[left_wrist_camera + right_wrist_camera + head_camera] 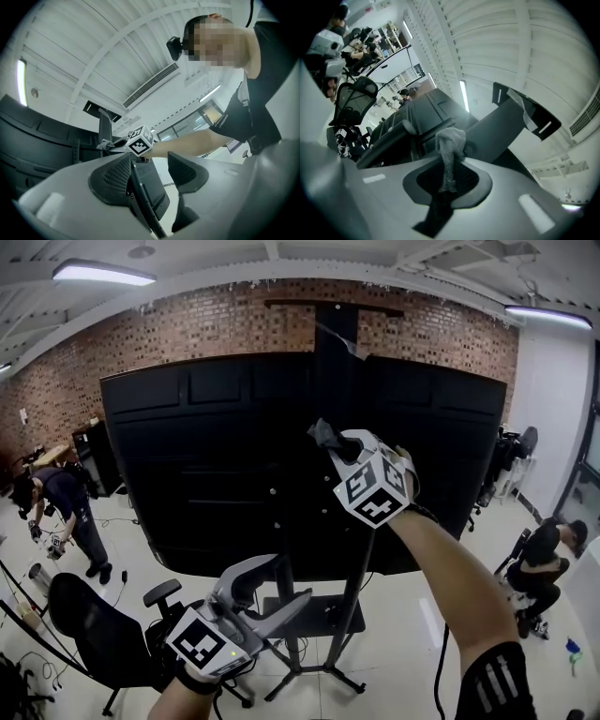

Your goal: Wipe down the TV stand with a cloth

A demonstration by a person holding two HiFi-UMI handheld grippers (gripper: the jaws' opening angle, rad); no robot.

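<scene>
The TV stand's dark pole rises behind the big black back of the TV; its low shelf and legs stand on the floor. My right gripper is raised against the pole at mid-height, shut on a grey cloth. In the right gripper view the cloth sticks up bunched between the closed jaws of the right gripper, close to the pole. My left gripper hangs low in front of the shelf, open and holding nothing. The left gripper view shows the left gripper with its jaws apart.
A black office chair stands at lower left by my left gripper. A person bends over at far left; another sits at far right. A brick wall lies behind the TV. A cable hangs beside my right arm.
</scene>
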